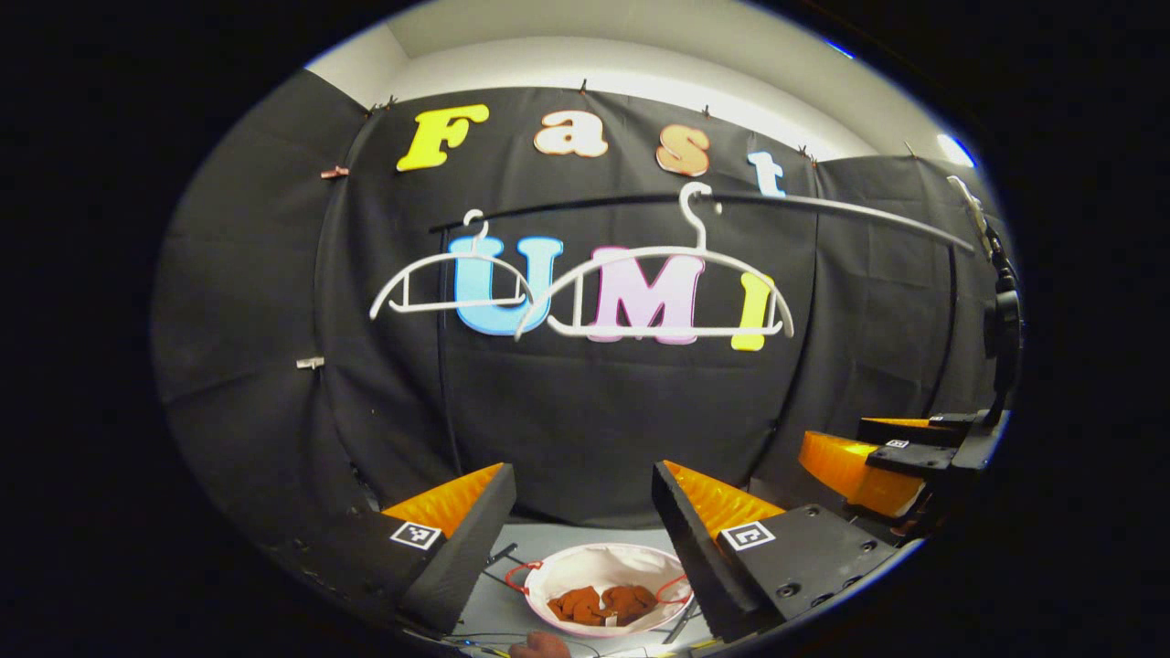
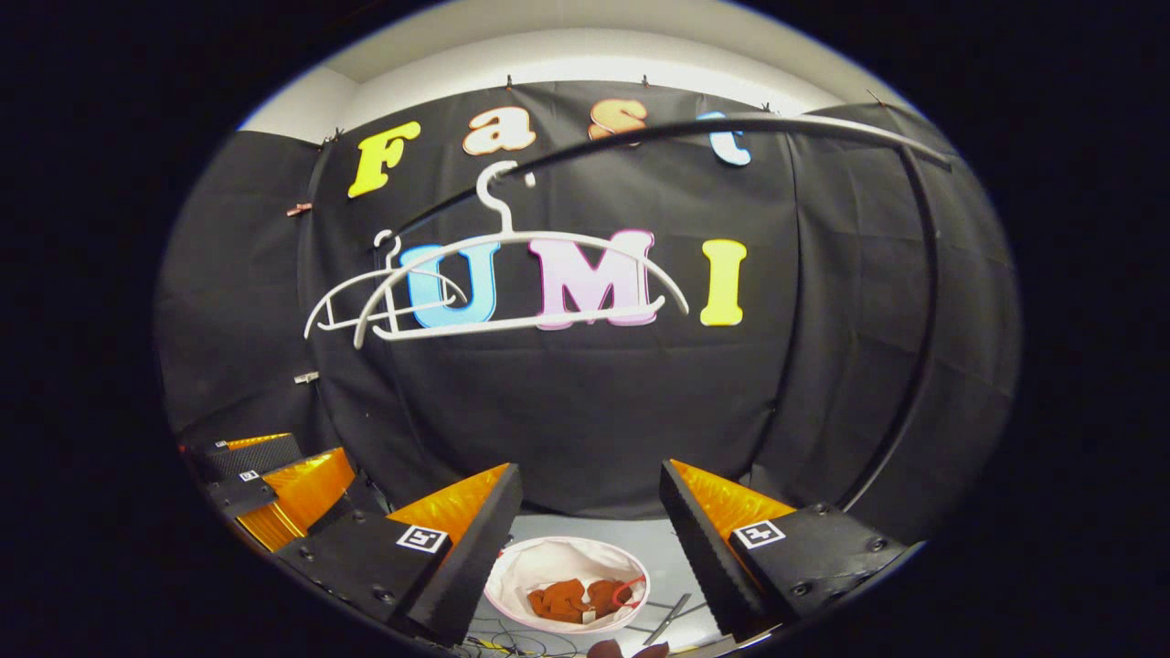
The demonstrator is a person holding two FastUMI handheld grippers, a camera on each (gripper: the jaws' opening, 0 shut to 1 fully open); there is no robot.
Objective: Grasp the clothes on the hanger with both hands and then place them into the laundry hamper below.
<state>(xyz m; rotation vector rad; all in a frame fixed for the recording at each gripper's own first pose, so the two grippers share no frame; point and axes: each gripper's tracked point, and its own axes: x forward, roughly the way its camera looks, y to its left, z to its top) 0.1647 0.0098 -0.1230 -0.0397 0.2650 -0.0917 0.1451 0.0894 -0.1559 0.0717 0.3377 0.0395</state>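
Already the clothes (image 1: pixel 604 603) lie in the laundry hamper (image 1: pixel 558 567) below, and both hangers hang bare.

From the left: the smaller hanger (image 1: pixel 451 283) and beside it the larger hanger (image 1: pixel 654 292) hang on one dark rail (image 1: pixel 823 208), two hangers with nothing on either. Beneath them, the left gripper (image 1: pixel 581 521) has its fingers spread apart and holds nothing; the right gripper (image 2: pixel 590 521) is likewise spread and empty. One hamper sits on the floor between the fingers, with one brown garment bunched at its bottom. By my judgement the placing is done; the remaining risk is a lowered gripper catching the hamper's thin rim or the loose cables (image 2: pixel 512 640) beside it and tipping it.
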